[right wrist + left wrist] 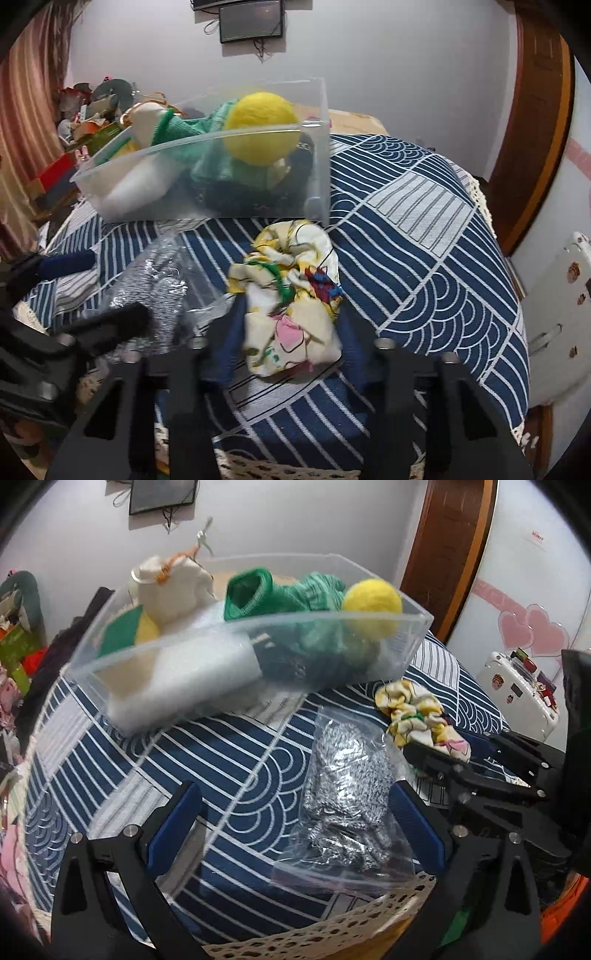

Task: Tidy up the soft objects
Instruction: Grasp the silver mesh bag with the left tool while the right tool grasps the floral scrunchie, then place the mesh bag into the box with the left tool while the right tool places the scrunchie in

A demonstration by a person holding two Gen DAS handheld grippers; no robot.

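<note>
Blue patterned cloth covers the surface, and on it stands your landmark, the clear plastic bin. Inside the bin you see a white pouch, a green knit piece and a yellow ball. In front of the bin lies a clear bag with grey knit fabric. Your left claw is wide open, one finger at each side of this bag. Just right of the bag, also in front of the bin, lies the floral cloth. Your right claw is closed on this cloth and grips its near part.
</note>
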